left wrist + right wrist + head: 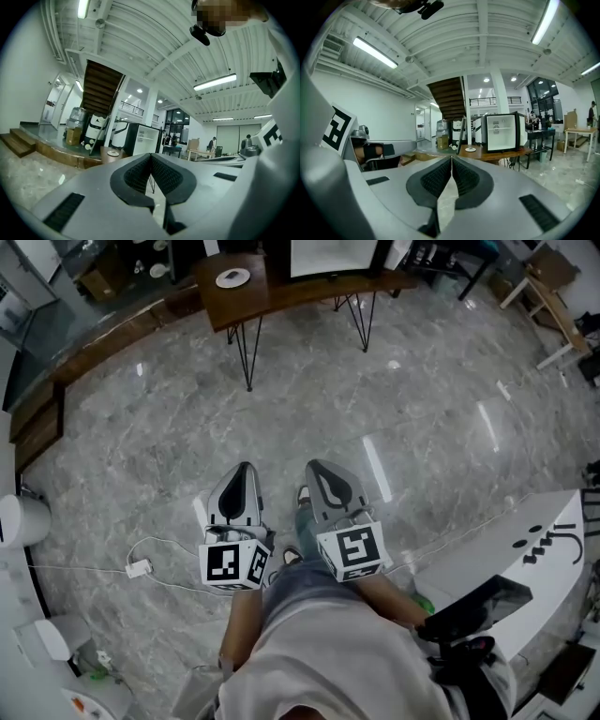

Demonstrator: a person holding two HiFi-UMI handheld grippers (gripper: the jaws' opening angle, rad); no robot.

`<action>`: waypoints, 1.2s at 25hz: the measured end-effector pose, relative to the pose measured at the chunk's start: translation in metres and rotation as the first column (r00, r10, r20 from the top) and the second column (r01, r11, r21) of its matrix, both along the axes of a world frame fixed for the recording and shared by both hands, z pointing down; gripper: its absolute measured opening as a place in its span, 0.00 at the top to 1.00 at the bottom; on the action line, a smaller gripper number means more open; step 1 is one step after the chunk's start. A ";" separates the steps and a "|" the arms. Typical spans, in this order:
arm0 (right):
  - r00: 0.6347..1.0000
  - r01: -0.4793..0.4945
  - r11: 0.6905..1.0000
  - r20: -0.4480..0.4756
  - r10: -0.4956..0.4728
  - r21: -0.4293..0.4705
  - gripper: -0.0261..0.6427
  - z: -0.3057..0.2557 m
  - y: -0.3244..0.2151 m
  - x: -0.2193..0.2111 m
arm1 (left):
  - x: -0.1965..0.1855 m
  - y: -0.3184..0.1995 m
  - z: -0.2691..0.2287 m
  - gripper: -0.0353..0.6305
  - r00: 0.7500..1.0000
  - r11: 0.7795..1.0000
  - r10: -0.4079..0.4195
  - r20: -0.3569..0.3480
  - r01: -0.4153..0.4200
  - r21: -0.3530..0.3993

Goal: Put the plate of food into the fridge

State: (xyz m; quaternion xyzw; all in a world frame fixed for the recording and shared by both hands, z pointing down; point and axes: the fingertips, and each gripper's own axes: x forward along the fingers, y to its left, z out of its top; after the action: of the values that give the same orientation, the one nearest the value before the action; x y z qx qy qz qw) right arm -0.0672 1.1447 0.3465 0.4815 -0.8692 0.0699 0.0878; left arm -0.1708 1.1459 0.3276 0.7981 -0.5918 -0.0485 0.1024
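Observation:
A white plate (232, 277) sits on the left end of a brown wooden table (281, 294) at the far side of the room; the plate (470, 149) shows small in the right gripper view too. A small fridge (502, 132) stands open on that table with a white, bare inside. My left gripper (244, 471) and right gripper (315, 468) are held side by side close to my body, far from the table. Both are shut with nothing between their pads. In the left gripper view the plate (113, 153) appears beside the fridge (146, 139).
Grey marble floor stretches between me and the table. A white cable with a plug (139, 568) lies on the floor at my left. A white machine (525, 563) stands at my right. Wooden steps (37, 418) run along the left wall. People stand far off (213, 143).

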 end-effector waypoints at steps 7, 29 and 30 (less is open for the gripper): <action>0.998 0.011 1.000 0.054 -0.012 0.021 0.93 -0.046 -0.207 0.003 | -0.007 -0.212 -0.060 0.92 0.998 0.999 -0.026 0.059 0.023 0.044; 0.992 0.109 0.990 0.076 -0.102 -0.086 0.93 0.012 -0.537 -0.077 | -0.088 -0.550 -0.015 0.92 0.998 0.999 -0.037 0.054 0.038 -0.014; 0.993 0.104 0.992 0.072 -0.099 -0.077 0.93 0.009 -0.551 -0.089 | -0.099 -0.563 -0.018 0.92 0.998 1.000 -0.030 0.049 0.030 -0.006</action>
State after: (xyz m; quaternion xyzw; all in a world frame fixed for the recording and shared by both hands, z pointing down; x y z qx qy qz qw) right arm -0.1566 0.5942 0.3556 0.4300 -0.8915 0.1168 0.0811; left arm -0.2696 0.5827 0.3095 0.7897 -0.6062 -0.0288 0.0897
